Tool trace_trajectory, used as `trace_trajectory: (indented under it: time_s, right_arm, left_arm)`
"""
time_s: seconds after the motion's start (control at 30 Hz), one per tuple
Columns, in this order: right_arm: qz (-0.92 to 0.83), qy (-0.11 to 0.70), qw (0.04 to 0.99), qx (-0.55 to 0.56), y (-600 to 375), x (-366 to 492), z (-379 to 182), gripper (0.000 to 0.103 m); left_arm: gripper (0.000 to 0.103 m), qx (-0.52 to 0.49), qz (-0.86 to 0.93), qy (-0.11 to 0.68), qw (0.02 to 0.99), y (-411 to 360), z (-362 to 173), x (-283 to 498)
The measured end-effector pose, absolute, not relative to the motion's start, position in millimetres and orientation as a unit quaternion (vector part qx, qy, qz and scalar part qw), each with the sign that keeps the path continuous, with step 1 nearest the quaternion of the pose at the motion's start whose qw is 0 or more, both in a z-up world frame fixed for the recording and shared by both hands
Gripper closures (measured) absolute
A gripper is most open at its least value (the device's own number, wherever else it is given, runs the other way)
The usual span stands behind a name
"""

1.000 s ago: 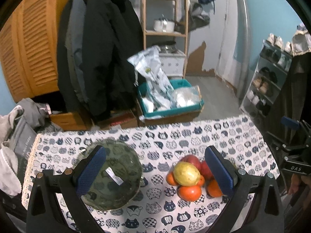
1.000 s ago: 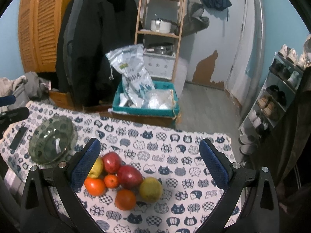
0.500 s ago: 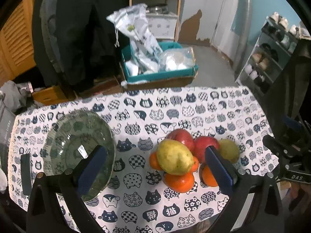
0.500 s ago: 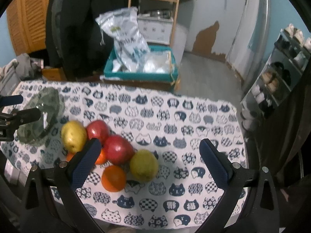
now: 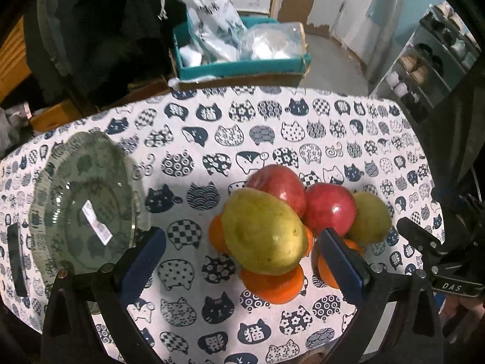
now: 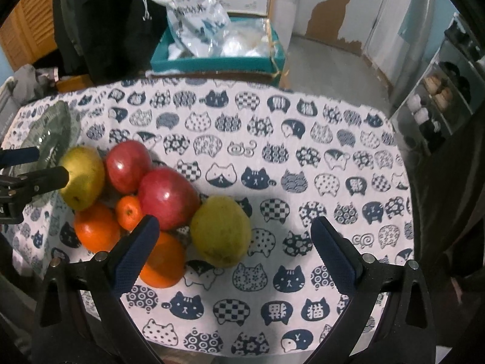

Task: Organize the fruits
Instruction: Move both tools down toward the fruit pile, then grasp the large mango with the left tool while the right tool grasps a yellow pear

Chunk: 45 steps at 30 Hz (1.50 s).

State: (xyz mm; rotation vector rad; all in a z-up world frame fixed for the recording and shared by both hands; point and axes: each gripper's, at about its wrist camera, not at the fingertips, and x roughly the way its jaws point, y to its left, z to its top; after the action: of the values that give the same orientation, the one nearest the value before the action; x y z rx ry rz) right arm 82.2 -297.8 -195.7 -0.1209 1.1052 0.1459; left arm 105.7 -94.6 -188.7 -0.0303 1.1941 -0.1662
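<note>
A pile of fruit lies on a cat-print tablecloth (image 5: 272, 127): a yellow-green pear (image 5: 262, 232), two red apples (image 5: 280, 186) (image 5: 330, 209), a second pear (image 5: 371, 215) and several oranges (image 5: 272, 285). My left gripper (image 5: 242, 257) is open, its blue pads either side of the near pear. A green glass bowl (image 5: 81, 206) sits empty to the left. In the right wrist view my right gripper (image 6: 232, 248) is open around the other pear (image 6: 221, 232), beside a red apple (image 6: 168, 201) and an orange (image 6: 162, 261).
Behind the table stands a teal box (image 5: 242, 60) with plastic bags. Dark coats (image 5: 100, 30) hang at the back left, a shoe rack (image 5: 430, 69) stands at the right. A dark flat object (image 5: 15, 261) lies left of the bowl. A hand holds the other gripper (image 5: 448, 276) at right.
Both grippers have come down and forward over the table, so the fruit pile now looms larger and lies between the open fingers. Nothing has been taken hold of.
</note>
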Motion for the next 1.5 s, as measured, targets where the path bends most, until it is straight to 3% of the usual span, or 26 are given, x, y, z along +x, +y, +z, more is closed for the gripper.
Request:
trace_trajectory:
  time_s: [0.57,0.9,1.0,1.1,1.5]
  right_arm:
    - [0.082,0.598,0.797,-0.040,-301,110,-260,0.007]
    - [0.095,0.618,0.780,-0.016,-300,121,-277,0.016]
    - [0.109,0.626,0.773,0.002,-303,124,-280,0.023]
    - [0.129,0.629,0.767,0.019,-303,124,-279,0.036]
    - [0.106,0.595,0.797,-0.016,-301,111,-269,0.037]
  left_arm:
    - [0.029,-0.022,-0.103,0.613,0.783,-114,-235,124]
    - [0.030,-0.014,-0.104,0.605,0.790,-115,-235,126]
    - [0.030,-0.015,-0.107,0.601,0.792,-114,-235,125]
    - [0.030,-0.015,-0.109,0.596,0.796,-114,-235,124]
    - [0.031,-0.009,-0.113,0.579,0.807,-112,-228,114]
